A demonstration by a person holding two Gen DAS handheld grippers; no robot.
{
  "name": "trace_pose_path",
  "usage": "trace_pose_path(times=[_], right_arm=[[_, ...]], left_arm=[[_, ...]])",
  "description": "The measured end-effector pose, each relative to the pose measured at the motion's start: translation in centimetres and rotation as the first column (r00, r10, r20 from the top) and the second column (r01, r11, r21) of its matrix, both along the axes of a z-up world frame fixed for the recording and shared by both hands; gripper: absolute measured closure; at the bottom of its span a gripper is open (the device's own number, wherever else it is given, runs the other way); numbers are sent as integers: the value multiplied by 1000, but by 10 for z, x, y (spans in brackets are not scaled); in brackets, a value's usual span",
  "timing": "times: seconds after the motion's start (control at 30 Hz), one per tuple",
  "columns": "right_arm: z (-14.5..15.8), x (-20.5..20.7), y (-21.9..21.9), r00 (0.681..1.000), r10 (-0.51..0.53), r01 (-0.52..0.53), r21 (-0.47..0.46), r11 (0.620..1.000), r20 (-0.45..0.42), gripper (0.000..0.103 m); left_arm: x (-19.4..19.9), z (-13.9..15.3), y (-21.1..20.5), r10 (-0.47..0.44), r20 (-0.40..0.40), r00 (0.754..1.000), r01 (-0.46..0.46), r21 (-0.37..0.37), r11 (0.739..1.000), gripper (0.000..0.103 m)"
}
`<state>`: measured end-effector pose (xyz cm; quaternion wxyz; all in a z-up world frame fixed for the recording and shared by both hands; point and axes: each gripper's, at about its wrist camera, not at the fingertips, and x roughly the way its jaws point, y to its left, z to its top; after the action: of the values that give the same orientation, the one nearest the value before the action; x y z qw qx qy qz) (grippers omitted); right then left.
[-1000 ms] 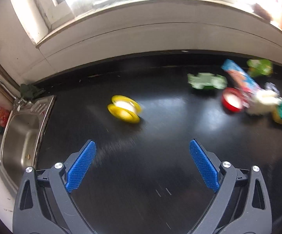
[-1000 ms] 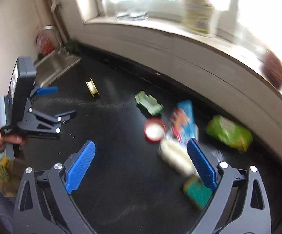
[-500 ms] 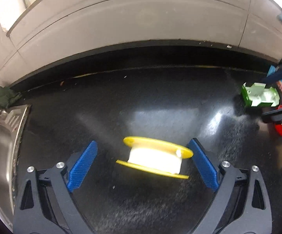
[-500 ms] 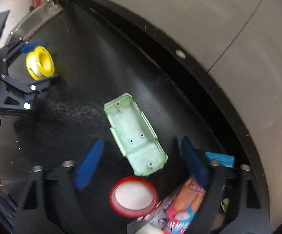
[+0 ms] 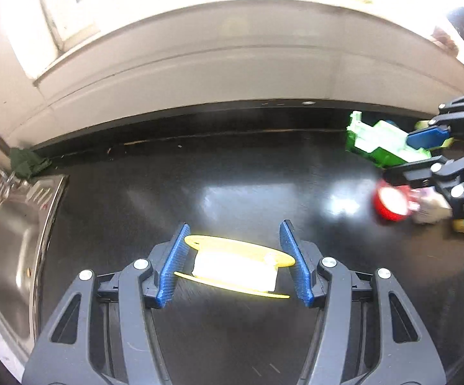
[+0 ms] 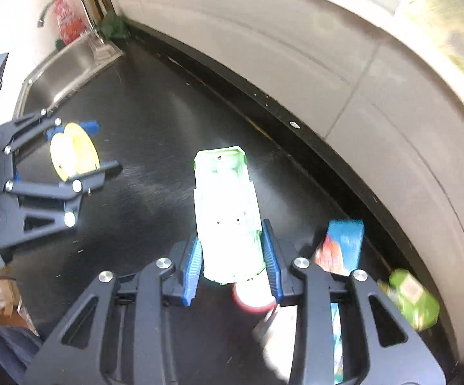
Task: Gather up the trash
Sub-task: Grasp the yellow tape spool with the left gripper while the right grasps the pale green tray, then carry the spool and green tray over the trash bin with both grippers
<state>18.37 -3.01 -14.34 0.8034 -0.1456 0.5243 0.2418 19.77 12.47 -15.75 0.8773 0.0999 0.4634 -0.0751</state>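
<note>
**Observer:** What are you seeing on the left side?

**Operator:** I'm looking down the left gripper (image 5: 232, 261) at the yellow spool (image 5: 234, 268); it's lying on the black counter (image 5: 232, 166), between the two blue pads; the jaws have just been closing around it, but I'm still seeing slivers of gap at both flanges, so I'm calling them apart, not yet pressing.

**Observer:** And how is it going to handle?

**Operator:** I'm judging it light and stiff; the thin flanges look slick and may flex or pop sideways, so I'm wanting the pads square on the flange rims, or better across the white core.

**Observer:** The right side?

**Operator:** The right gripper (image 6: 233, 264) has just been closing too; its pads are sitting against both long sides of the green plastic tray (image 6: 227, 211), near its closer end; I'm reading that as clamped on it; the tray is sticking forward out of the jaws over the counter.

**Observer:** Any worry there?

**Operator:** It's looking like thin moulded plastic, light but springy; squeezing the walls hard could buckle them, and gripping one end is letting the far end droop; the red lid (image 6: 253, 295), blue packet (image 6: 341, 245) and green wrapper (image 6: 413, 298) are waiting just beside it.
</note>
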Motion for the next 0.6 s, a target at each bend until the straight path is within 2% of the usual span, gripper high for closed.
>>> trace_pose_path(times=[0.13,0.3,0.43,0.6], right_arm=[[18,-58,-19,999,-40,40,26,999,24,68],[27,-132,-47,996,-86,85,32,996,39,68],[28,-179,-67,991,-132,131,37,991,30,68],[28,-208,-77,988,-152,151,39,988,32,68]], left_arm=[[-56,21,-21,4,-12,1000,-4,11,1000,46],[-127,24,-49,-13,-46,999,13,5,1000,46],[-162,20,-63,-22,-69,997,23,8,1000,46],[-181,25,-68,-18,-54,998,19,7,1000,46]])
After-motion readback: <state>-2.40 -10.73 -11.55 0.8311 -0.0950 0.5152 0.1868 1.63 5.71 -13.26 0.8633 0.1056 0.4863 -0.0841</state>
